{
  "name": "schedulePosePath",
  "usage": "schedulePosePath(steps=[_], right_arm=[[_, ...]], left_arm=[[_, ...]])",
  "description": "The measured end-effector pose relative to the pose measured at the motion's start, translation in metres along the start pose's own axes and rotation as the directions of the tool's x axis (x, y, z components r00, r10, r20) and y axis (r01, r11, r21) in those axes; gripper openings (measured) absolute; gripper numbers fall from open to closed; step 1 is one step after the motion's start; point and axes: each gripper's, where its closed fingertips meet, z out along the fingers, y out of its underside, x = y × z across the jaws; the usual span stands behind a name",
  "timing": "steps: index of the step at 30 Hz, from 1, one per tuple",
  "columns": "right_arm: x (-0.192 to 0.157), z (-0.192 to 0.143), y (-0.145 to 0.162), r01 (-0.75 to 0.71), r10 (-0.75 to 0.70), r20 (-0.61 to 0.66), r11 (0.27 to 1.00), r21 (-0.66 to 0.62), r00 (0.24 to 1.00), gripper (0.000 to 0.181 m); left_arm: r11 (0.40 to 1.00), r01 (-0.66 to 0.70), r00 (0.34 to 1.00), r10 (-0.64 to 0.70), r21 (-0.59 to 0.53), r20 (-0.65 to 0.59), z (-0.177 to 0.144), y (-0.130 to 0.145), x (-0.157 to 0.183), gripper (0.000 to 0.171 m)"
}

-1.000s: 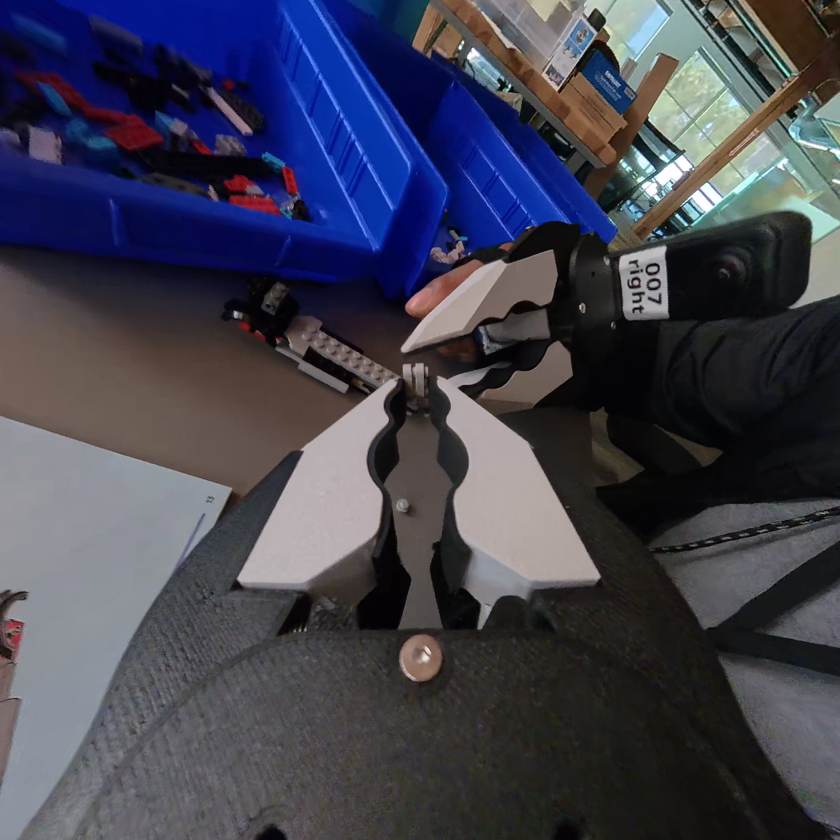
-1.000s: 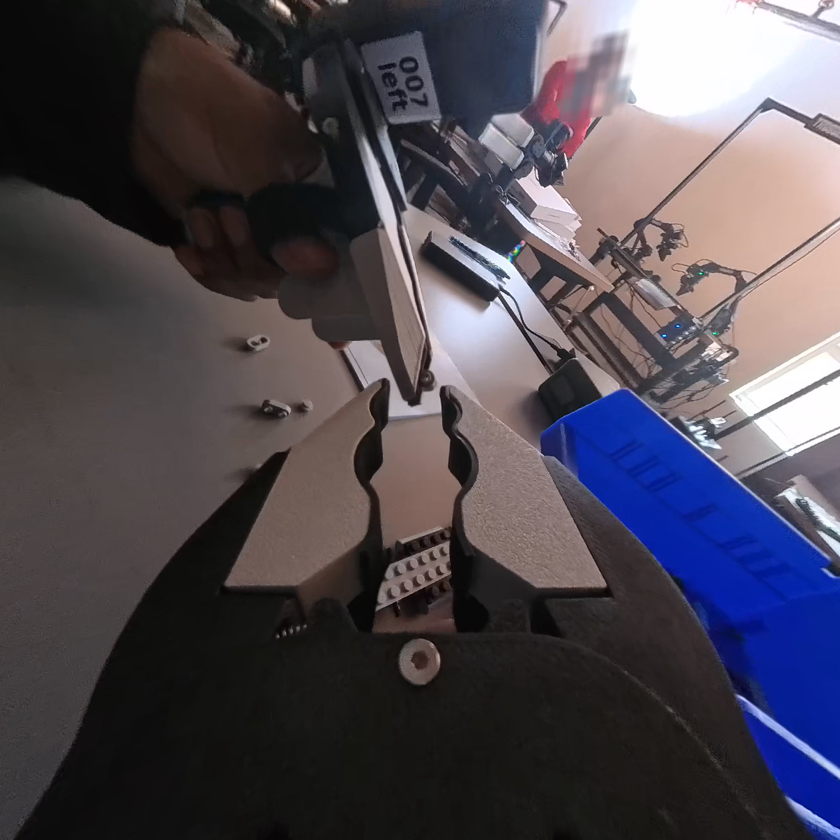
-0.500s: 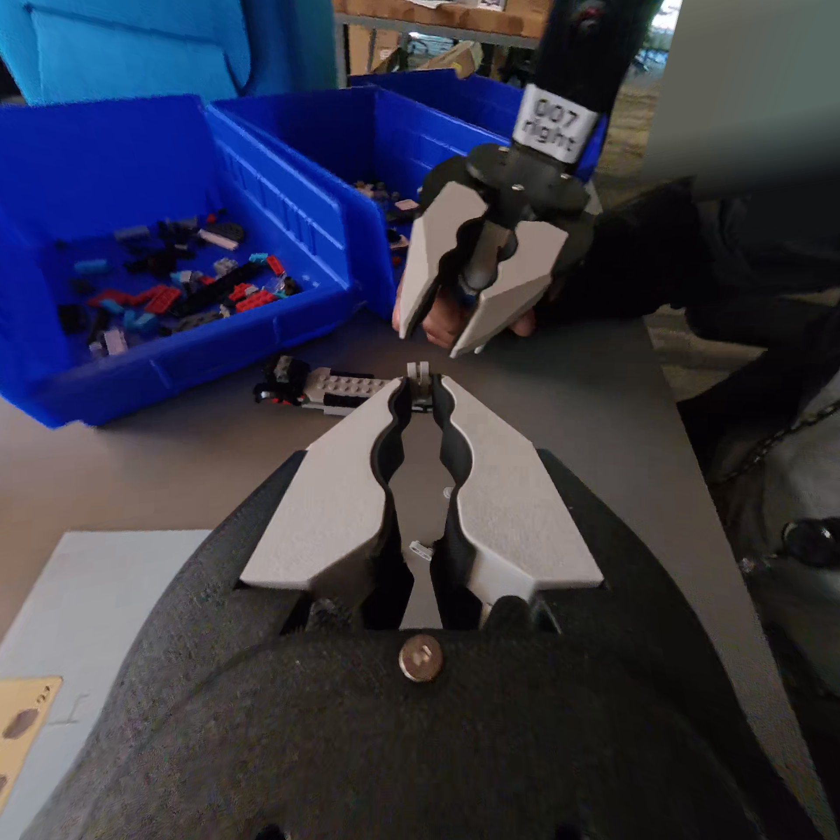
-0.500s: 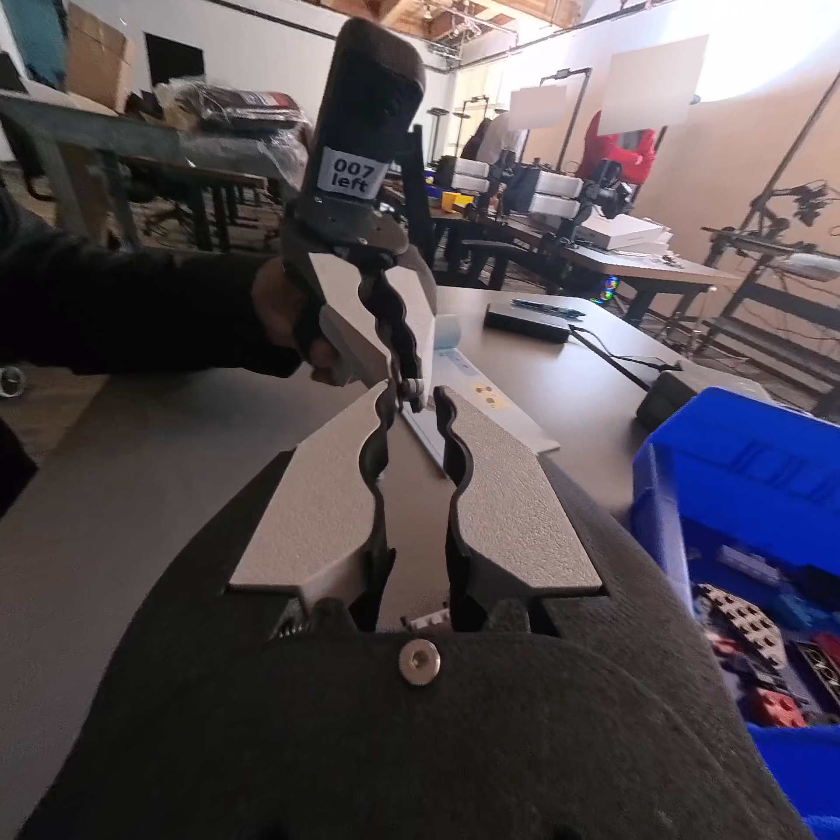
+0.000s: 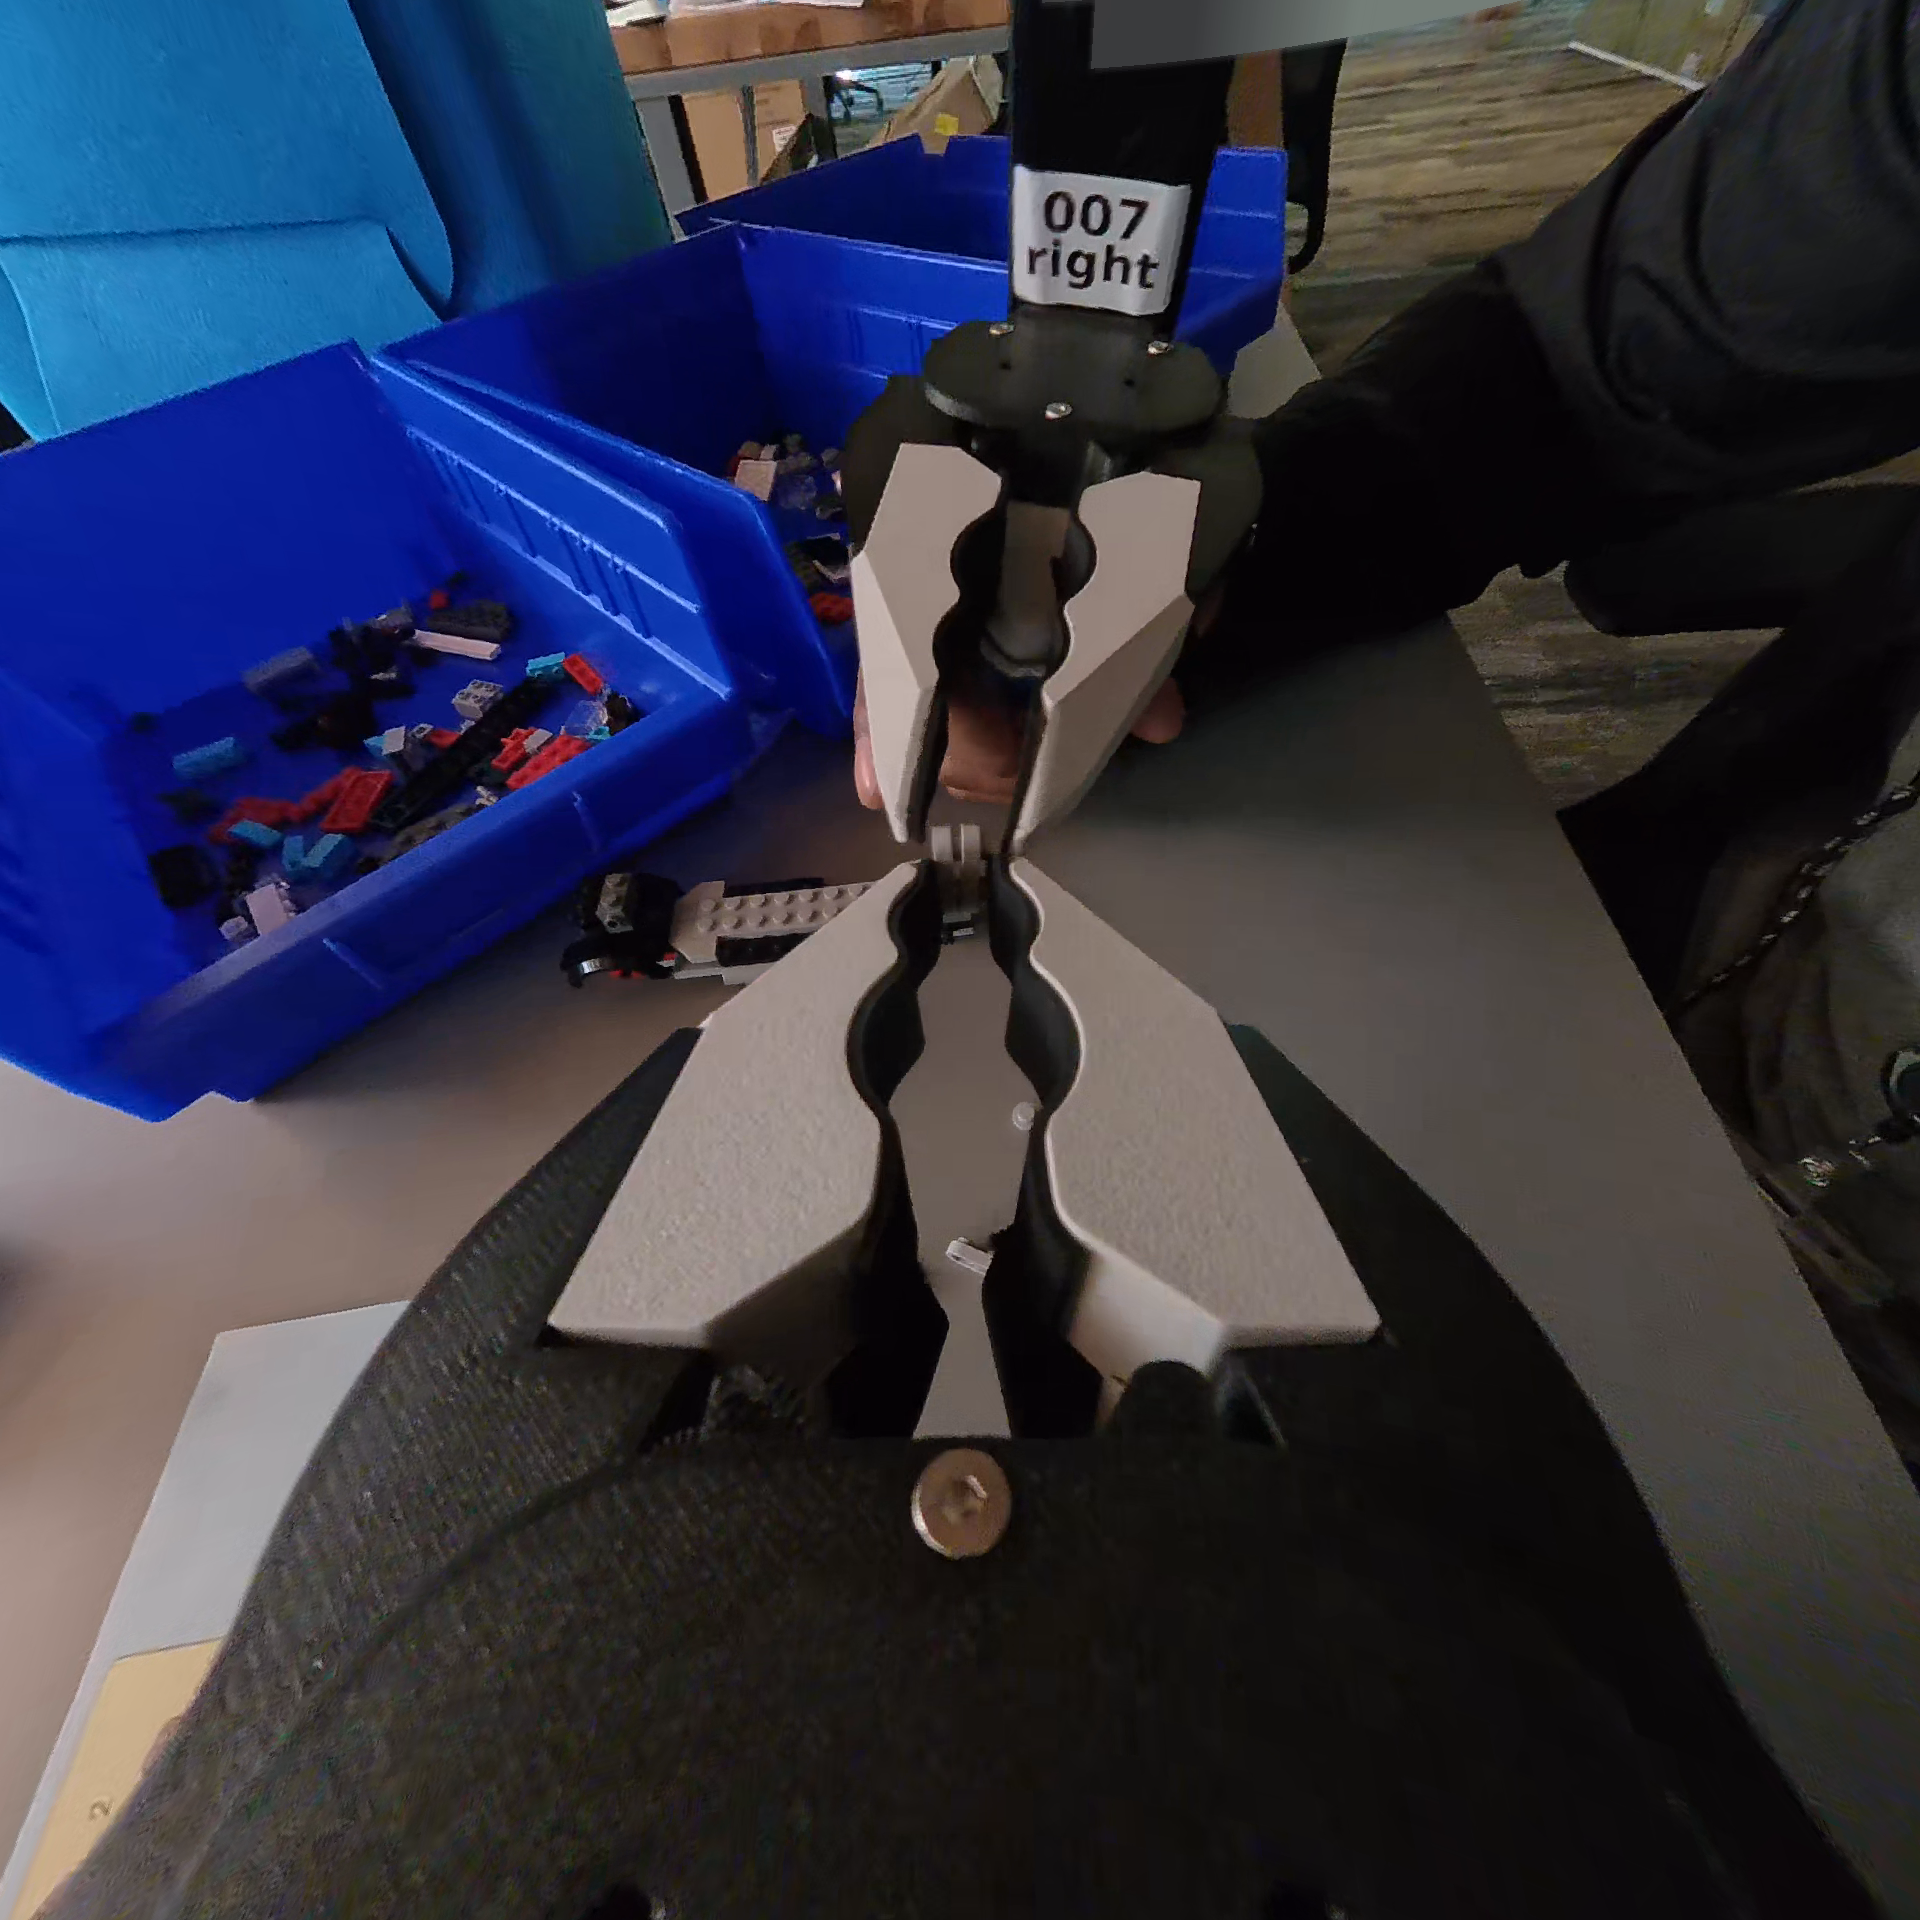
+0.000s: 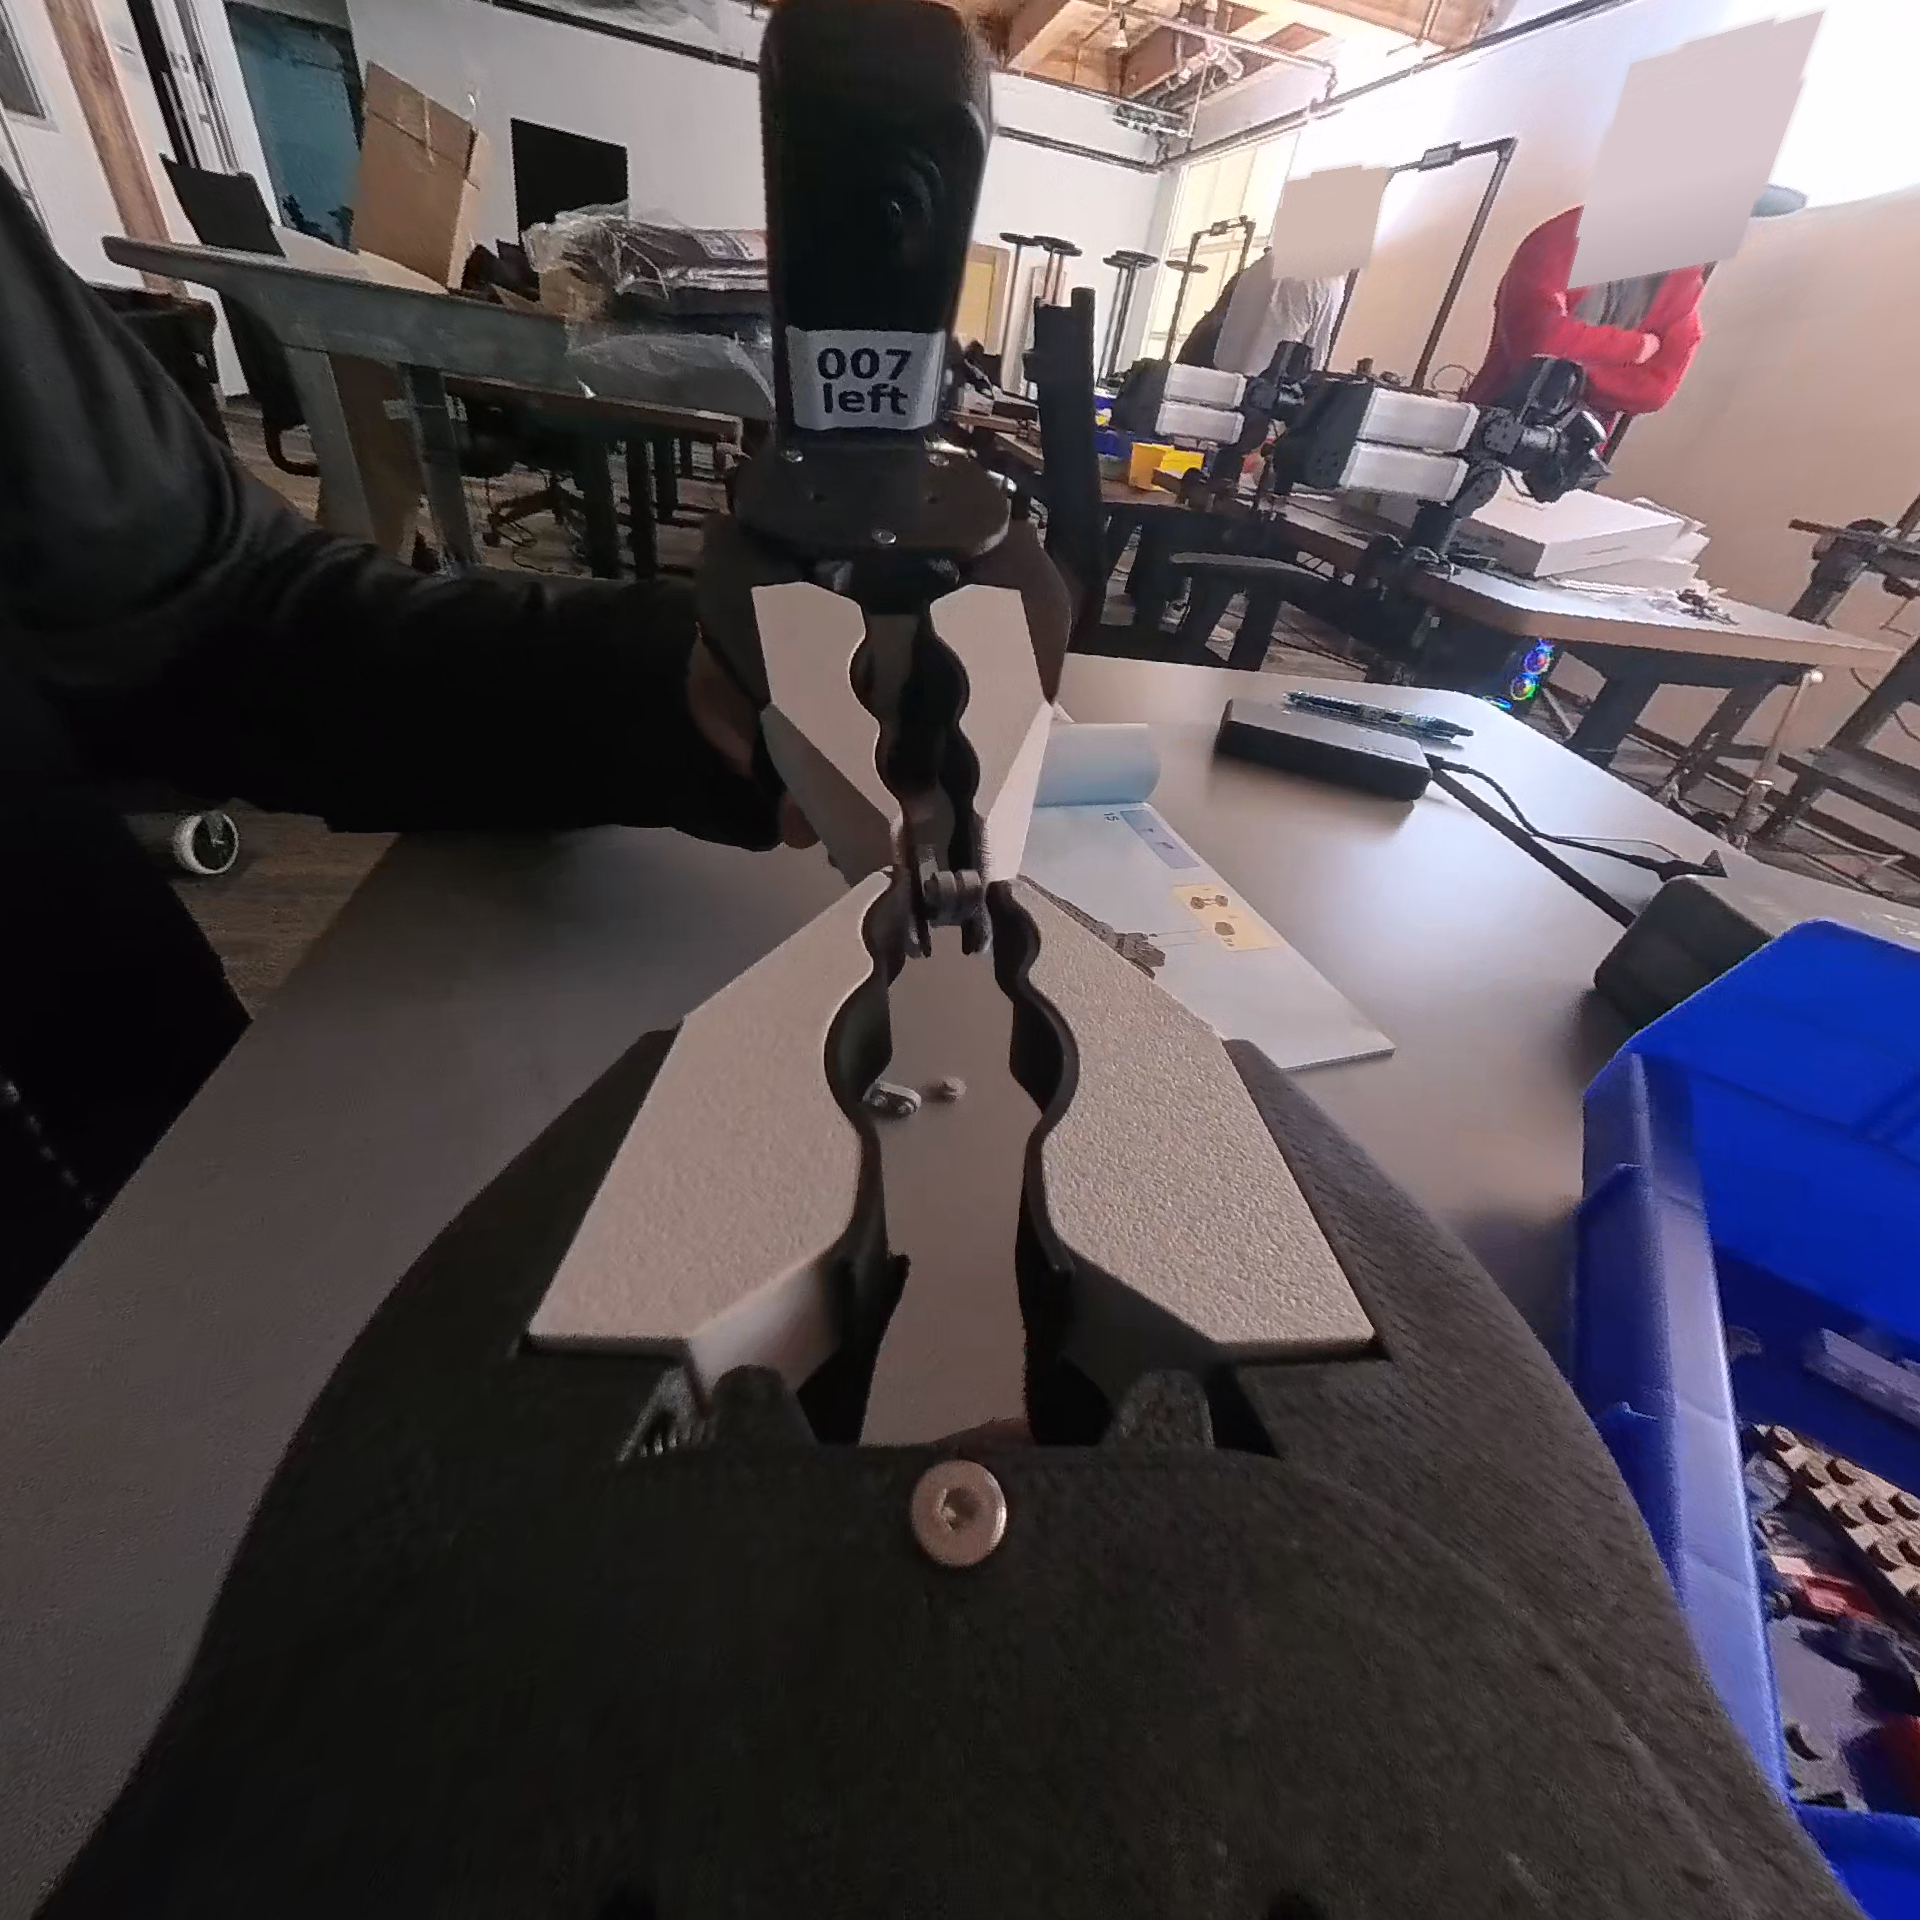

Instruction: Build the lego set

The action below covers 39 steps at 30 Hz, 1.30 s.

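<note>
My left gripper (image 5: 956, 883) is shut on a small grey lego piece (image 5: 957, 844) and holds it above the grey table (image 5: 1299, 935). My right gripper (image 6: 940, 891) is open and meets the left one tip to tip. Its fingertips (image 6: 883, 896) stand on either side of the same grey piece (image 6: 954, 896). The right gripper also shows in the left wrist view (image 5: 961, 826), pointing down at the piece, and the left gripper shows in the right wrist view (image 6: 930, 847). A partly built grey and black lego model (image 5: 727, 925) lies on the table behind the left fingers.
Two blue bins (image 5: 312, 987) (image 5: 748, 343) with loose bricks stand at the back left. An instruction booklet (image 6: 1195, 935) lies open on the table. Small grey pieces (image 6: 894, 1096) lie under the grippers. A black box (image 6: 1320, 753) and cable sit farther off. My left and right fingertips are right by each other.
Both grippers have turned level and come together tip to tip. The right gripper's fingertips now flank the grey piece that the left gripper still holds.
</note>
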Motion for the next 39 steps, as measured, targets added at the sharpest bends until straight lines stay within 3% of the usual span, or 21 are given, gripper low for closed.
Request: schedulePosePath(steps=[9, 25, 35, 39], right_arm=[[-0.008, 0.001, 0.003, -0.002, 0.002, 0.048, 1.000, -0.005, 0.999, 0.012], [-0.010, 0.002, 0.010, 0.075, -0.072, 0.049, 0.996, -0.050, 0.996, 0.009], [0.000, 0.002, 0.007, 0.026, -0.026, -0.001, 0.999, -0.024, 1.000, 0.009], [0.005, 0.003, 0.013, 0.033, -0.036, -0.037, 0.998, -0.059, 0.999, 0.013]], left_arm=[[0.999, -0.051, 0.998, 0.051, -0.019, -0.025, -0.001, 0.003, 0.007, 0.010], [0.997, -0.026, 0.999, 0.023, -0.067, -0.046, 0.002, 0.011, 0.010, 0.009], [0.997, 0.081, 0.996, -0.081, -0.009, -0.035, -0.003, 0.005, 0.001, 0.009], [0.963, 0.266, 0.961, -0.268, -0.038, -0.075, -0.002, 0.015, -0.004, 0.009]])
